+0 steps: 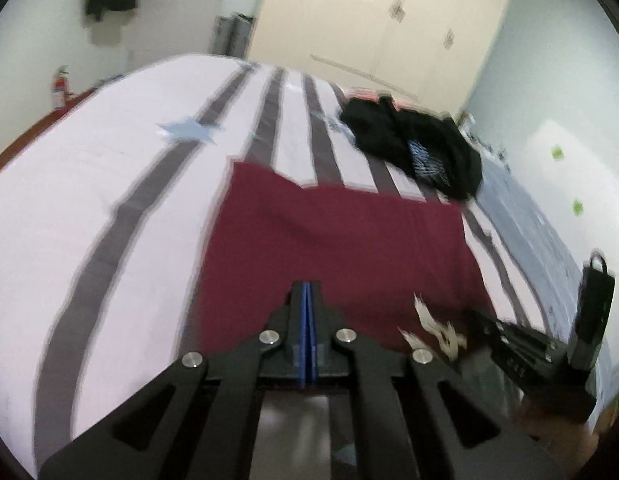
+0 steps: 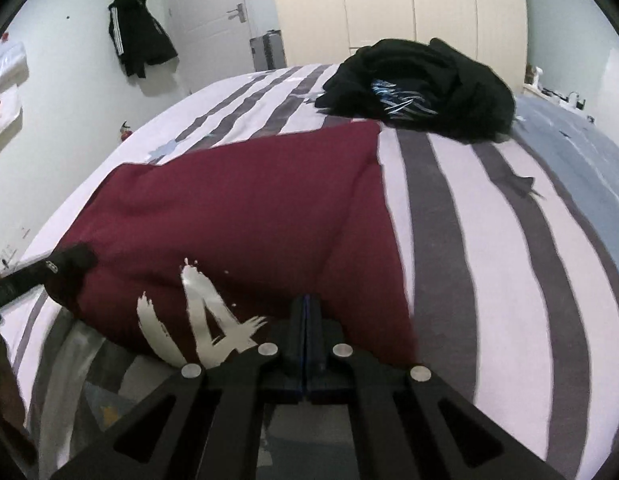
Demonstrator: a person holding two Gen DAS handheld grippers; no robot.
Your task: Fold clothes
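Note:
A maroon shirt (image 1: 333,236) with a white print (image 2: 197,316) lies on the striped bed; it also shows in the right wrist view (image 2: 245,216). My left gripper (image 1: 306,288) is shut on the shirt's near edge at its left part. My right gripper (image 2: 306,302) is shut on the near edge at its right part. The near edge is lifted off the bed. The right gripper shows at the lower right of the left wrist view (image 1: 521,344), and the left gripper at the left of the right wrist view (image 2: 61,264).
A heap of black clothes (image 2: 425,84) lies at the far side of the bed (image 2: 509,240), beyond the shirt. A cream wardrobe (image 2: 409,4), a door, a grey suitcase (image 2: 267,54) and a hanging black jacket (image 2: 137,40) stand behind the bed.

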